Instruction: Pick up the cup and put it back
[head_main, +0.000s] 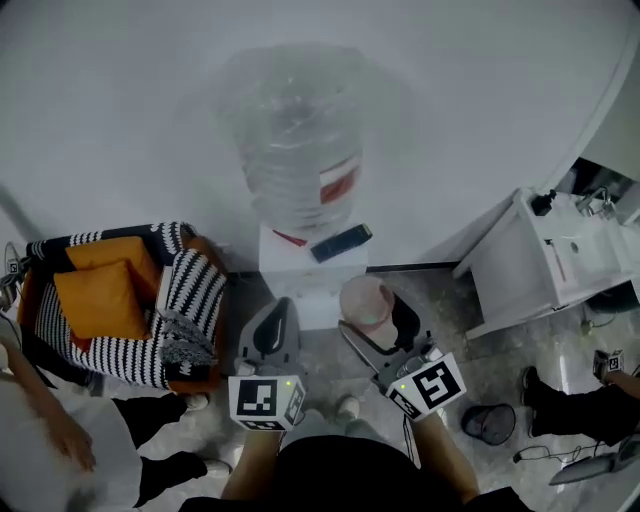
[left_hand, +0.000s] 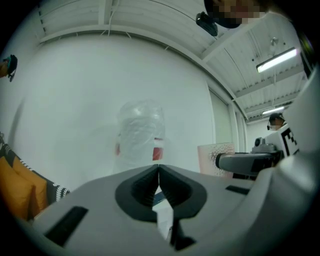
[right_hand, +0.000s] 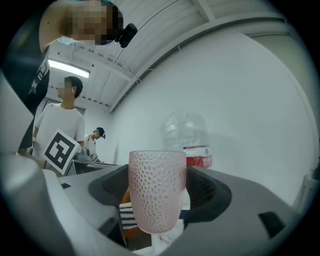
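Observation:
A pale pink dimpled cup (right_hand: 156, 191) stands upright between the jaws of my right gripper (right_hand: 159, 197), which is shut on it. From the head view the cup (head_main: 366, 302) is held in the air in front of the white water dispenser (head_main: 312, 270), with the right gripper (head_main: 378, 318) round it. My left gripper (head_main: 272, 330) is beside it on the left, jaws closed together and holding nothing. In the left gripper view the left gripper (left_hand: 159, 186) is shut, and the cup (left_hand: 216, 159) shows off to the right.
A large clear water bottle (head_main: 298, 140) sits on the dispenser, with a dark phone-like object (head_main: 341, 242) on its top. A striped armchair with orange cushions (head_main: 120, 300) stands at the left. White cabinet (head_main: 545, 262) at the right. People stand nearby (right_hand: 60, 125).

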